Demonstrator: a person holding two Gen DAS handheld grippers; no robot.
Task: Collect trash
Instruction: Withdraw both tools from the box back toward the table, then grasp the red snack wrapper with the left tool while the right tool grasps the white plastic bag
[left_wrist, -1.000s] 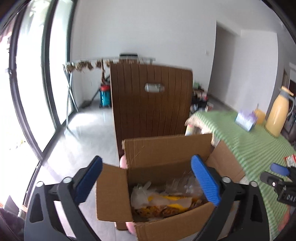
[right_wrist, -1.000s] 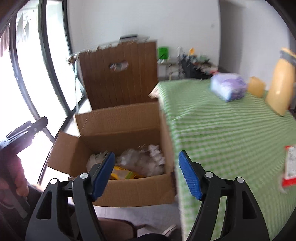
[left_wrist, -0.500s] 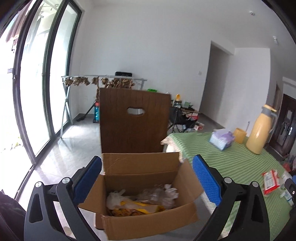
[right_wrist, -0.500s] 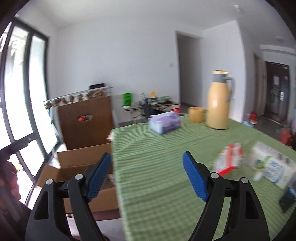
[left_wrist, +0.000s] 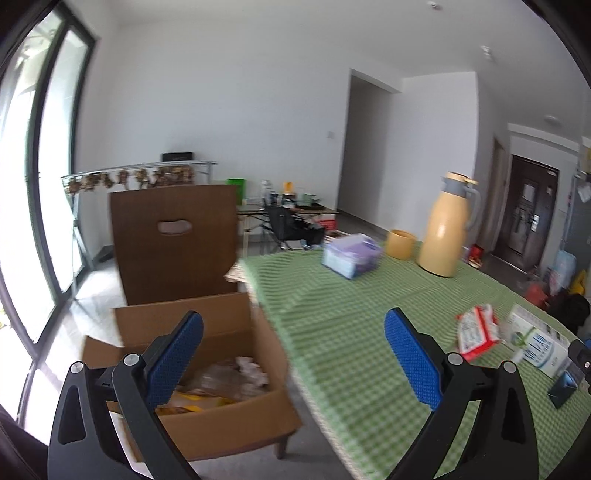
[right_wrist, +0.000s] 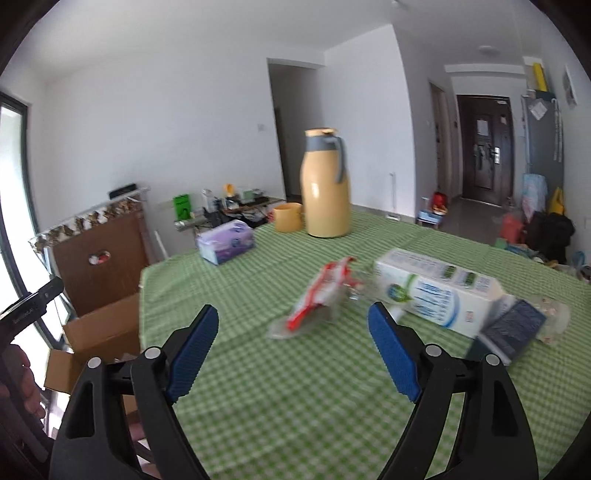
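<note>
An open cardboard box (left_wrist: 207, 428) with crumpled wrappers inside stands on a stool beside the table; it also shows in the right wrist view (right_wrist: 99, 332). A red and white wrapper (right_wrist: 325, 295) lies on the green checked tablecloth (right_wrist: 295, 387); it also shows in the left wrist view (left_wrist: 476, 330). A white carton (right_wrist: 436, 291) lies to its right, with a dark packet (right_wrist: 509, 332) beyond. My left gripper (left_wrist: 295, 358) is open and empty, between box and table. My right gripper (right_wrist: 291, 350) is open and empty above the cloth, short of the wrapper.
A yellow thermos jug (right_wrist: 325, 184), a yellow cup (right_wrist: 288, 218) and a purple tissue pack (right_wrist: 227, 240) stand at the table's far side. A brown chair back (left_wrist: 173, 240) stands behind the box. A window wall lies to the left.
Both grippers have swung right, from over the box toward the table. The wrapper and carton have come into the right wrist view. Both stay open.
</note>
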